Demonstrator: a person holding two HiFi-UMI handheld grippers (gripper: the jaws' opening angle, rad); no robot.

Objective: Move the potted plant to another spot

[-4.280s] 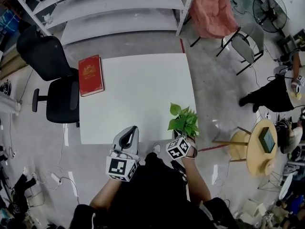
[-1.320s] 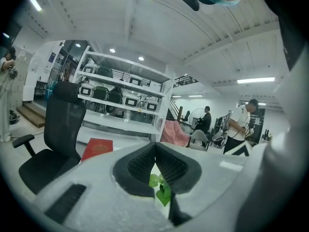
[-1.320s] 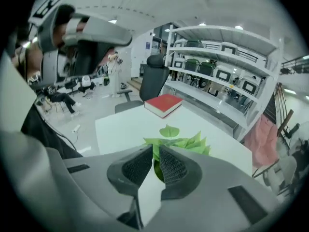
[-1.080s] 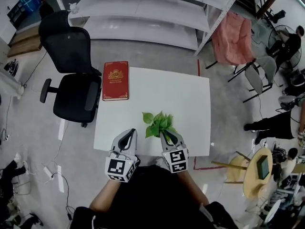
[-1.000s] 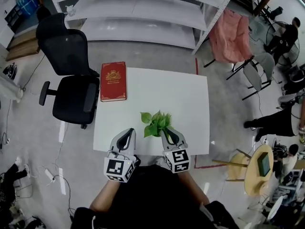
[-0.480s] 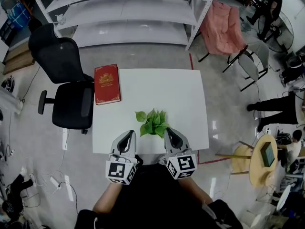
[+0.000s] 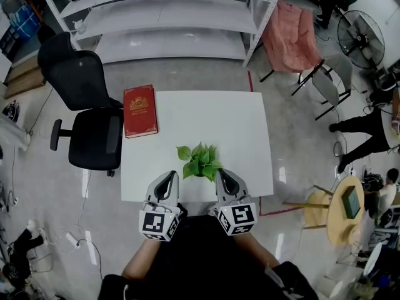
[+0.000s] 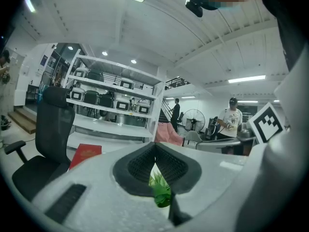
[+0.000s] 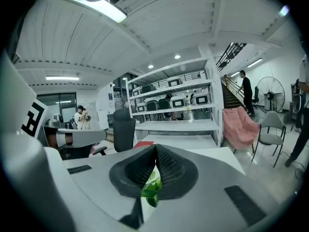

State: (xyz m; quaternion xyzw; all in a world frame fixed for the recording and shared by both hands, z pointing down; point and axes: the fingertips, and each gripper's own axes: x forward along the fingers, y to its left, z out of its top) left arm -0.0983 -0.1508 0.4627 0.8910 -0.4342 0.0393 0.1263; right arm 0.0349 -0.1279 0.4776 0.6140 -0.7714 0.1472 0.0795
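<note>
The potted plant (image 7: 199,161) is a small bunch of green leaves standing near the front middle of the white table (image 7: 237,124); its pot is hidden under the leaves. My left gripper (image 7: 167,175) is at the front edge, just left of the plant, jaws together and empty. At the plant's lower right, my right gripper (image 7: 221,172) has its tip by the outer leaves and its jaws meet. In each gripper view, green leaves (image 8: 161,190) (image 9: 150,190) show through the gap below the joined tips (image 8: 155,146) (image 9: 155,148).
A red book (image 7: 140,110) lies at the table's far left corner. A black office chair (image 7: 87,124) stands left of the table. White shelving (image 7: 162,17) runs behind it, with a pink chair (image 7: 289,30) far right and a round wooden table (image 7: 347,199) right.
The plant went from the table's right front edge to the front middle with my right gripper. Over the last half second, plant and grippers have barely shifted.
</note>
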